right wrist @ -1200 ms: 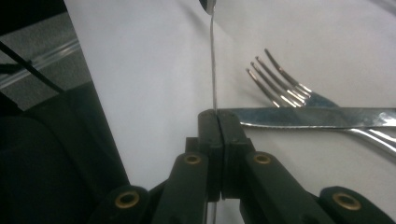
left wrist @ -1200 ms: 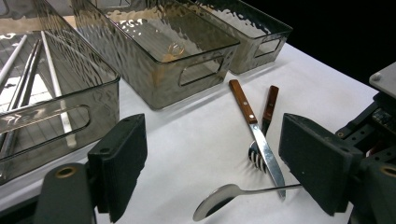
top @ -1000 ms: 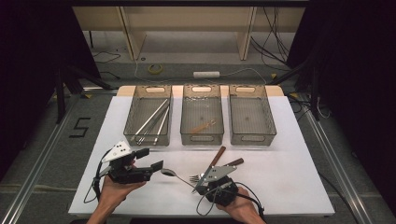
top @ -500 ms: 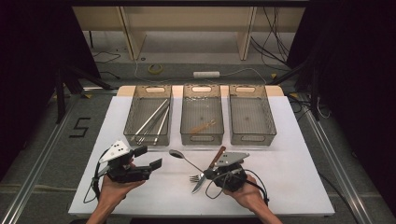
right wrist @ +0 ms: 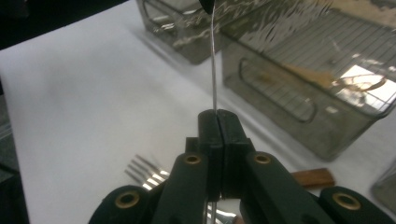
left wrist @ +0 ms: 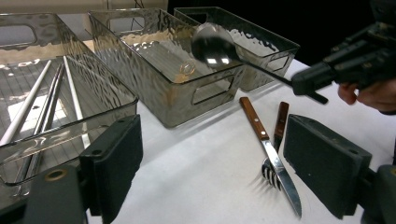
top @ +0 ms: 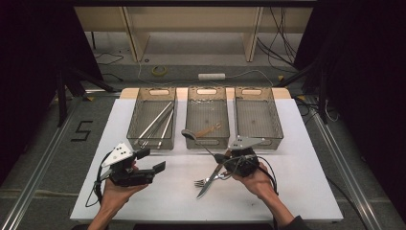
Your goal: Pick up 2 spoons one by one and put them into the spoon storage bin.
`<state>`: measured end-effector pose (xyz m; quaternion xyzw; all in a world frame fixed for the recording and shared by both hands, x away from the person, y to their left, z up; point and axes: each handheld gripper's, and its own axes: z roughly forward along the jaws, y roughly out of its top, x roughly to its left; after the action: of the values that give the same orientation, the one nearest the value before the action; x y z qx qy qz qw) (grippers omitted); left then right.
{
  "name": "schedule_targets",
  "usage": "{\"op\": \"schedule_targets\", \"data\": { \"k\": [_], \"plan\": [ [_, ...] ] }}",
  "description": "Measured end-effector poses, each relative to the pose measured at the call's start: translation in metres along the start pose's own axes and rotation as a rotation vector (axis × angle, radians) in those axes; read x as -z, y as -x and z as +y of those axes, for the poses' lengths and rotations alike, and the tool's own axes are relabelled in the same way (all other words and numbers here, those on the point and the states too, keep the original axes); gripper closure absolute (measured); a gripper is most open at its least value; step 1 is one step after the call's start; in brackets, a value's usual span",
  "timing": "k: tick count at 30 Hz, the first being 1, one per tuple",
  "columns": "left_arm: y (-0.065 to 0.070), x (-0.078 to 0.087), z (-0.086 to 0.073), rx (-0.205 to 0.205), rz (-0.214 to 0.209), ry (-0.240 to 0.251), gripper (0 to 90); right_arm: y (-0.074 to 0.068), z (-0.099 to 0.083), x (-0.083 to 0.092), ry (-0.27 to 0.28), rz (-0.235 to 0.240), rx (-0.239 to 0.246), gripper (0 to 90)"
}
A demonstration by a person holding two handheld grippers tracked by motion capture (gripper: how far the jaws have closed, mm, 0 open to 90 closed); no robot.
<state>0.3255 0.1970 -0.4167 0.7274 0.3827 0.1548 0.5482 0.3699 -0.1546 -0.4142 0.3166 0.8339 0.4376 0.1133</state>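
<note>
My right gripper point(top: 221, 157) is shut on the thin handle of a metal spoon point(top: 188, 134), holding it off the table with the bowl by the front wall of the middle bin point(top: 207, 142). In the right gripper view the pads point(right wrist: 218, 122) pinch the handle point(right wrist: 214, 70) edge-on. A fork point(top: 205, 181) and a wooden-handled knife point(top: 207, 188) lie on the white table below that hand. My left gripper point(top: 153, 160) rests at the front left, open with nothing between its fingers. The left gripper view has the spoon bowl point(left wrist: 210, 44), knife point(left wrist: 266, 149) and fork point(left wrist: 272, 173) ahead.
Three clear bins stand in a row at the back of the white table point(top: 306, 191). The left bin point(top: 136, 115) holds several long metal sticks. The middle one holds a wooden-handled utensil point(top: 209, 129). The right bin point(top: 274, 117) looks bare. Floor and cables lie beyond.
My right gripper has risen and moved toward the bins with the spoon, which lay on the table a second ago. The left gripper has stayed put.
</note>
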Motion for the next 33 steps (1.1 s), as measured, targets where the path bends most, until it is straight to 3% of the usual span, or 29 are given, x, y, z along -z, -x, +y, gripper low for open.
{"op": "schedule_targets", "data": {
  "k": [7, 15, 24, 33],
  "plan": [
    [-0.001, 0.001, 0.000, 0.005, 0.004, 0.009, 19.1, 0.020, 0.021, 0.002, 0.025, -0.057, -0.020, 90.0],
    [0.000, 0.000, 0.000, 0.000, 0.010, 0.011, 18.5, 0.044, 0.041, -0.010, 0.010, -0.117, -0.062, 90.0],
    [0.000, 0.001, 0.000, 0.002, 0.011, 0.019, 18.4, 0.057, 0.057, -0.030, -0.021, -0.161, -0.087, 90.0],
    [0.000, 0.001, 0.000, 0.003, 0.009, 0.021, 18.4, 0.071, 0.061, -0.047, -0.040, -0.189, -0.127, 90.0]
  ]
}}
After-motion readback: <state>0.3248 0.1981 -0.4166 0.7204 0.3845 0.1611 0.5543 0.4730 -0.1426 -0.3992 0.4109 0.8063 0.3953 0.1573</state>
